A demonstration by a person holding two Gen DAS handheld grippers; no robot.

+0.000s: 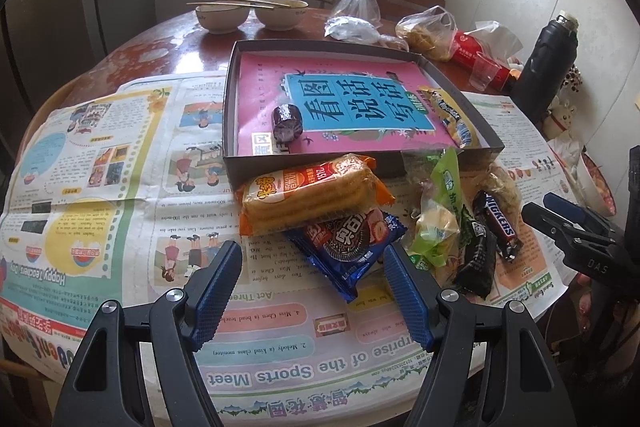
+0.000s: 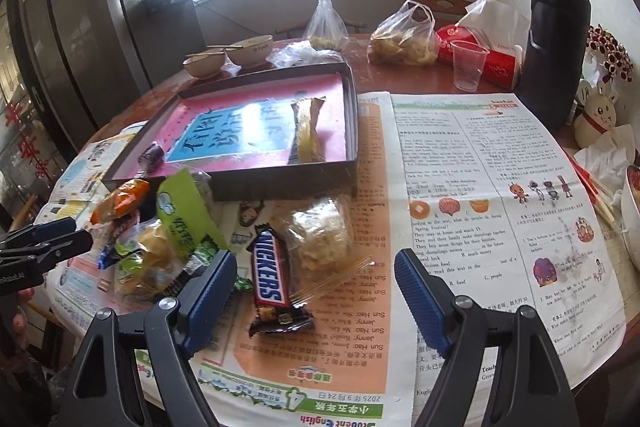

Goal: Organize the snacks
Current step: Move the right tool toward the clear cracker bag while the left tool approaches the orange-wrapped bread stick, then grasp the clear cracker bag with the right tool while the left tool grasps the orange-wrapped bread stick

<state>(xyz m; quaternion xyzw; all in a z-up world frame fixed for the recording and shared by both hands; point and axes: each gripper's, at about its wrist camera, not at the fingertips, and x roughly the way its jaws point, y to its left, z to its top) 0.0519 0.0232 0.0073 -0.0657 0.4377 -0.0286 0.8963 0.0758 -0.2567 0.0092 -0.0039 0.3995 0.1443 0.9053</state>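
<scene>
I see a round table [image 1: 160,39] spread with newspaper [image 1: 100,167]. On it sits a shallow box [image 1: 360,163] holding a pink book [image 1: 264,75], a dark roll [image 1: 286,123] and a yellow bar [image 1: 452,119]. Snacks lie piled just before the box: orange crackers [image 1: 312,195], blue cookies [image 1: 348,247], a Snickers [image 2: 270,275]. My left gripper [image 1: 314,259] and right gripper [image 2: 314,267] both gape wide, holding nothing.

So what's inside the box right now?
In the box: a pink book lining the bottom, a dark foil-wrapped roll and a long yellow snack packet. Anything beneath the book is covered.
</scene>
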